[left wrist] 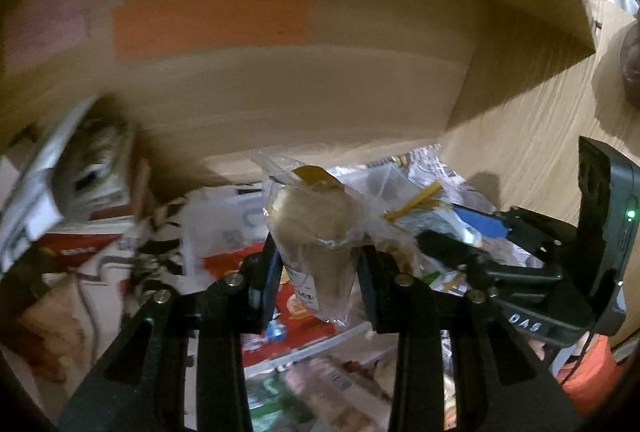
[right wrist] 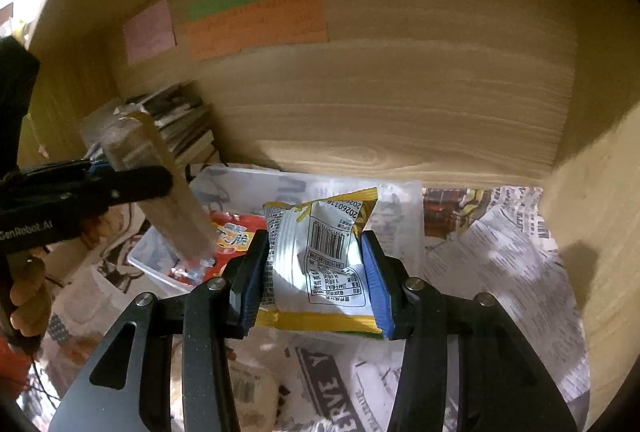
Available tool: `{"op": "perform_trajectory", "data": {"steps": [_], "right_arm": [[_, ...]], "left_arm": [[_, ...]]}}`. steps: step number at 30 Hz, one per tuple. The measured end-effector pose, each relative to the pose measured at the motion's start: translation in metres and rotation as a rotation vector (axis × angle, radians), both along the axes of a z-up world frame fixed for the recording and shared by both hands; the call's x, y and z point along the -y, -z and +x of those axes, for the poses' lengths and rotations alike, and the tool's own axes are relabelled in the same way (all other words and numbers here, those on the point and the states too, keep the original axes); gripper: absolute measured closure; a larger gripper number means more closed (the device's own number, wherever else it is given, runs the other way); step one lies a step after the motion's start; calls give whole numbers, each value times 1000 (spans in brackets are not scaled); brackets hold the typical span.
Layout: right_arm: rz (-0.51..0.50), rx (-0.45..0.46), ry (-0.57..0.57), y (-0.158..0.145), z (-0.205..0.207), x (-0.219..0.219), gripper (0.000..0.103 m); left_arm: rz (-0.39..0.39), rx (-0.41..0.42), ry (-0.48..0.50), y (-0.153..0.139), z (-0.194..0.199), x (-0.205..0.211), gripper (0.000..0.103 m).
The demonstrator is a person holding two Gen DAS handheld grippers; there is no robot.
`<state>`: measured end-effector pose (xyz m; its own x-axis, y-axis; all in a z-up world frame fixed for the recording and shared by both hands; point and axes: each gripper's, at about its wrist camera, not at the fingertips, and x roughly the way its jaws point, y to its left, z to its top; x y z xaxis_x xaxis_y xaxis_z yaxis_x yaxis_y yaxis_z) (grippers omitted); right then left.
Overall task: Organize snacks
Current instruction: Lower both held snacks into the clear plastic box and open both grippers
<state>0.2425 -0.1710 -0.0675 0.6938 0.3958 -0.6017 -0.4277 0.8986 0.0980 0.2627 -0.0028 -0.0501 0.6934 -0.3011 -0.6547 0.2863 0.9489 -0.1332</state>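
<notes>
My left gripper [left wrist: 316, 268] is shut on a clear-wrapped beige pastry [left wrist: 316, 232] and holds it upright above the snack pile; it also shows in the right wrist view [right wrist: 160, 184], where the pastry [right wrist: 172, 200] leans over a red snack pack [right wrist: 232, 236]. My right gripper [right wrist: 316, 272] is shut on a white and yellow snack packet [right wrist: 320, 260], barcode side up. The right gripper also shows at the right of the left wrist view [left wrist: 460, 244], jaws hidden there.
Both grippers are inside a wooden shelf compartment [right wrist: 400, 92] lined with newspaper [right wrist: 500, 252]. Pink, green and orange notes [right wrist: 256, 20] stick to the back wall. Stacked books [right wrist: 176, 124] stand at the back left. A red and white box [left wrist: 72, 252] and more packets [left wrist: 280, 316] lie below.
</notes>
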Motion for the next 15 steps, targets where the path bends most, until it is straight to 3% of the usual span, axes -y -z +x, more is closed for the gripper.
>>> {"op": "perform_trajectory", "data": {"steps": [8, 11, 15], "right_arm": [[-25, -38, -13, 13, 19, -7, 61], [-38, -48, -19, 16, 21, -11, 58], [-48, -45, -24, 16, 18, -14, 57]], "left_arm": [[11, -94, 1, 27, 29, 14, 67], [30, -70, -40, 29, 34, 7, 60], [65, -30, -89, 24, 27, 0, 43]]}}
